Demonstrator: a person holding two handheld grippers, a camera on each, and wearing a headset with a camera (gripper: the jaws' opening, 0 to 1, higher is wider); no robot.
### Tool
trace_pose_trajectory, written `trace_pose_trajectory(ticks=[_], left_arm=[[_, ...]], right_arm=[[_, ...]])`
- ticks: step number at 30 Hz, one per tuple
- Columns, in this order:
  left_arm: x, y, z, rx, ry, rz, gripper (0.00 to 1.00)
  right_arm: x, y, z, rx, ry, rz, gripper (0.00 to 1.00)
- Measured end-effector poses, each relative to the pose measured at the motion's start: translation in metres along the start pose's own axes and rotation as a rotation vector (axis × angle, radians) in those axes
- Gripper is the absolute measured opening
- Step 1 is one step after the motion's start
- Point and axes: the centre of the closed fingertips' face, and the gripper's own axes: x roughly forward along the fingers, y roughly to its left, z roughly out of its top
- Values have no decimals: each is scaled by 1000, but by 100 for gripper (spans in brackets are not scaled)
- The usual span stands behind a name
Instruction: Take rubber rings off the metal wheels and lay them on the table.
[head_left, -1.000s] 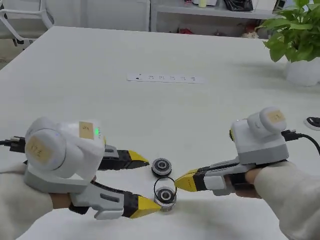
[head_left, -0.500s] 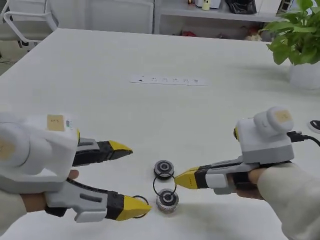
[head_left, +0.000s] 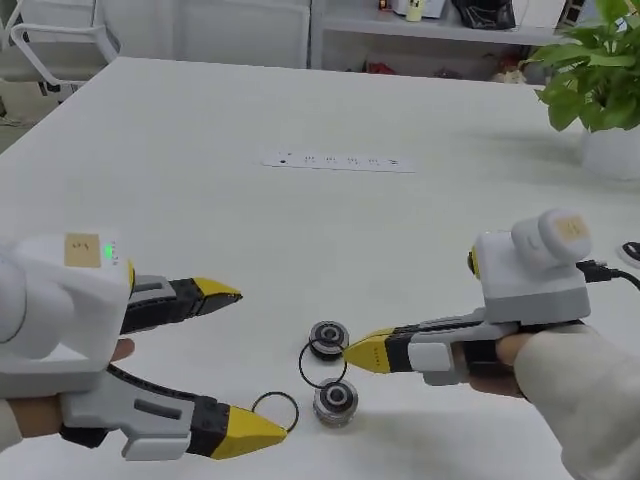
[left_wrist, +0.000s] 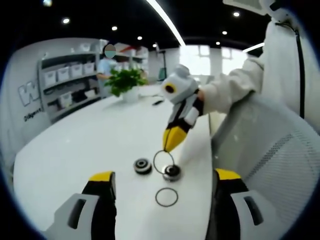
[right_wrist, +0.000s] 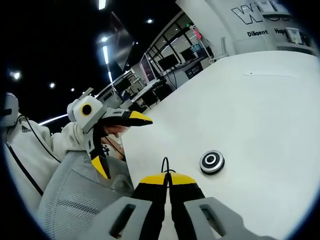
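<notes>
Head view: right gripper pinched shut on a rubber ring. The loop hangs just off its tips, between far wheel and near wheel; whether it is clear of the near wheel, cannot tell. Left gripper gapes wide, empty, with a loose ring flat on the table by its lower tip.

Left gripper view: loose ring dead ahead between the spread jaws, held ring beyond.

Right gripper view: held ring edge-on, upright at the closed tips. Right hand low, near level; laying-down likely falls to it.
</notes>
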Motion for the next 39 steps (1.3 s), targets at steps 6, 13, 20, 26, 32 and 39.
trace_pose_trajectory(ticks=[6,13,20,26,32,39], left_arm=[[-3,2,-4,-11,3,9,89],[-7,6,-8,-28,5,22,97],[-10,7,-16,-51,18,26,100],[-14,11,-19,-65,15,41,100],[-19,13,-24,-89,5,52,100],[-21,11,-27,-110,-2,53,100]], right_arm=[[2,4,2,-4,-4,9,0],[5,9,5,-10,-10,21,0],[10,16,4,-17,-1,33,0],[14,19,2,-23,13,37,0],[20,22,-1,-30,31,40,0],[27,27,-9,-40,63,42,0]])
